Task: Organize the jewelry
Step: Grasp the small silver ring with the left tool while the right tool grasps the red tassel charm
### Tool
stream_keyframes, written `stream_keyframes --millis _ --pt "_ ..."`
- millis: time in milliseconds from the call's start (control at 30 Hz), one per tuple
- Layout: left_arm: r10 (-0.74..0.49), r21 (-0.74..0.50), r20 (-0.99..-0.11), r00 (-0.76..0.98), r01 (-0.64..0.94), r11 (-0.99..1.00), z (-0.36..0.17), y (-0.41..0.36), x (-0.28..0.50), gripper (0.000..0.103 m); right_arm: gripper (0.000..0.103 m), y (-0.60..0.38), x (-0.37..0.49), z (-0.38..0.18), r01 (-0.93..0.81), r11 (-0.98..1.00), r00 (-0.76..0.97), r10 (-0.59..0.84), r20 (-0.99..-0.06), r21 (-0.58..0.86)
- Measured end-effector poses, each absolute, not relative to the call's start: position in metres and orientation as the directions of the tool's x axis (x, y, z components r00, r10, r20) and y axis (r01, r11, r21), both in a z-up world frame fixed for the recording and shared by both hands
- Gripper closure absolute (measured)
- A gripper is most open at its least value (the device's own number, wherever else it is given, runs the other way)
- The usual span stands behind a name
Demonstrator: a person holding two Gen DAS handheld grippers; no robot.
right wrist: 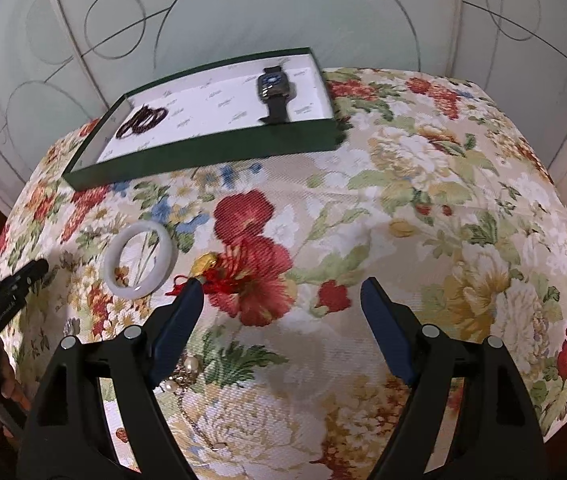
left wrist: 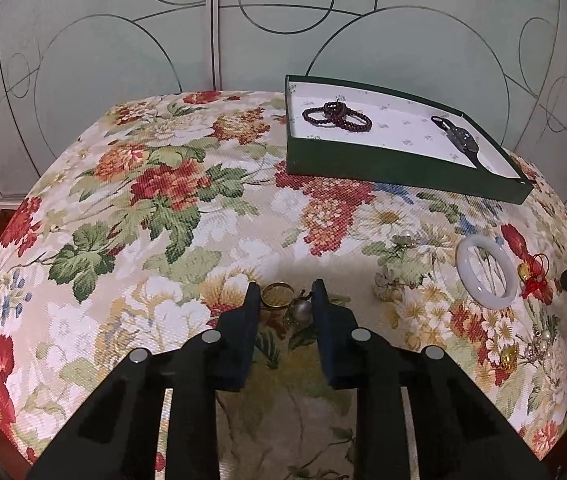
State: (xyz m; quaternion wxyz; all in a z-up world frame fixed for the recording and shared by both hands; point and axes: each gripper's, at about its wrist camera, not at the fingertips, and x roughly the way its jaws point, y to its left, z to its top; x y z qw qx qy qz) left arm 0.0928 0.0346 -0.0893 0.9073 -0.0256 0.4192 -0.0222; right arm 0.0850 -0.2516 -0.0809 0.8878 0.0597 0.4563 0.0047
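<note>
Left wrist view: left gripper (left wrist: 285, 294) has its jaws narrowed around a gold ring and pearl earring (left wrist: 283, 300) on the floral cloth (left wrist: 163, 200), contact unclear. Far right sits the green tray (left wrist: 363, 168). Right gripper (right wrist: 283, 292) gapes wide, empty, beside the white bangle (right wrist: 139, 260).

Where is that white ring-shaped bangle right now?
The white ring-shaped bangle lies flat on the floral cloth, outside and in front of the green tray, beside a red-tasselled gold charm.
</note>
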Motion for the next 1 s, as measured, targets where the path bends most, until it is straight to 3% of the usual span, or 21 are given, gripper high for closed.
stream_keyframes --millis 433,500,633,700,1000 --pt "-0.054 -0.069 -0.761 0.646 0.002 0.998 -0.085 0.042 0.096 0.076 0.023 -0.222 0.099 -0.093 -0.016 0.997 0.574 0.072 -0.816 0.077" --pt "-0.054 -0.07 -0.762 0.646 0.001 0.998 -0.085 0.042 0.097 0.076 0.033 -0.219 0.101 -0.094 -0.024 0.997 0.57 0.078 -0.818 0.078" --pt "-0.054 -0.072 -0.763 0.644 -0.002 0.997 -0.085 0.042 0.098 0.076 0.037 -0.215 0.105 -0.097 -0.04 0.997 0.566 0.076 -0.821 0.064" --pt "-0.054 -0.072 -0.764 0.643 -0.003 0.997 -0.086 0.042 0.098 0.076 0.048 -0.213 0.105 -0.097 -0.048 0.998 0.569 0.064 -0.82 0.045" --pt "-0.056 -0.077 -0.769 0.637 -0.005 0.997 -0.088 0.042 0.101 0.076 0.08 -0.213 0.104 -0.097 -0.082 0.996 0.577 0.078 -0.813 0.037"
